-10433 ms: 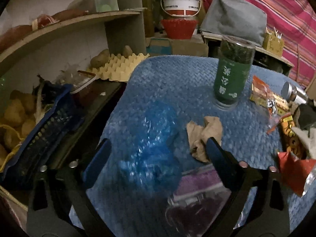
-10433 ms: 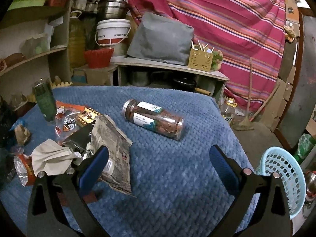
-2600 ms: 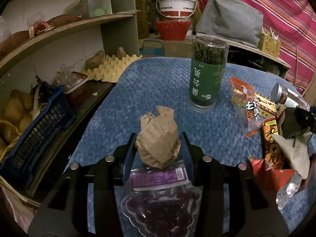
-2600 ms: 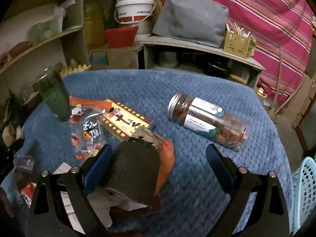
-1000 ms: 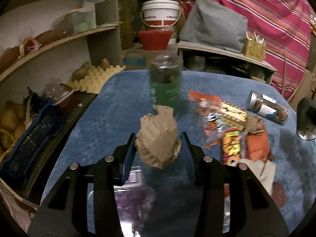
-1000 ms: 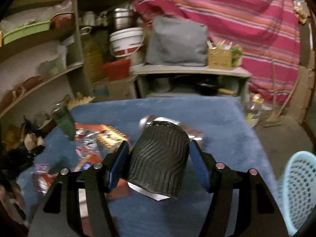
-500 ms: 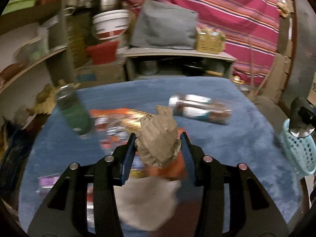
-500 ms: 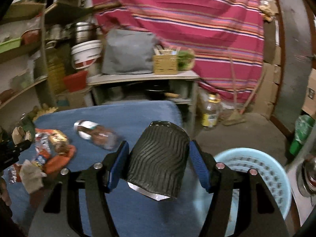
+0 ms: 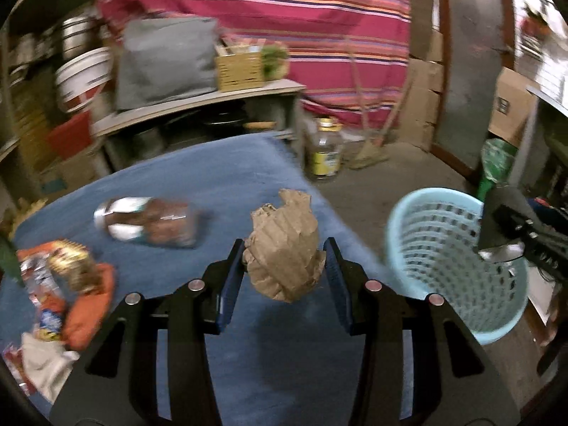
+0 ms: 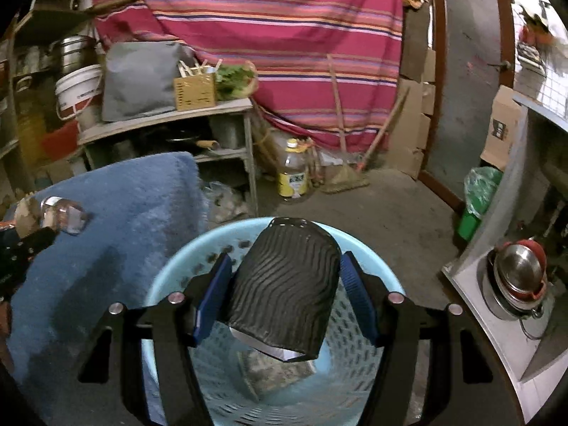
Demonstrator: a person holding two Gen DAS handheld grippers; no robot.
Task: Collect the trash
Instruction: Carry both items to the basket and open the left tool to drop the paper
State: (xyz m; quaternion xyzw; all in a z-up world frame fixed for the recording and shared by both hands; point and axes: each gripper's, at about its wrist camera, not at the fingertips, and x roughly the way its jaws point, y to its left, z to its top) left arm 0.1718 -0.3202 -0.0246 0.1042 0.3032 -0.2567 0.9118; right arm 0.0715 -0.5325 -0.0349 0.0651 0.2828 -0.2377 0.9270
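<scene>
right gripper (image 10: 284,296) clamps black ribbed cup (image 10: 284,284) above light blue basket (image 10: 170,277) | left gripper (image 9: 284,277) pinches crumpled brown paper (image 9: 284,248) over blue table (image 9: 198,177) | basket holds some trash | snack wrappers (image 9: 67,284) left on table

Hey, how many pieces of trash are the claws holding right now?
2. The left claw holds a crumpled brown paper ball over the blue table; the right claw holds a black ribbed cup above the light blue basket.
</scene>
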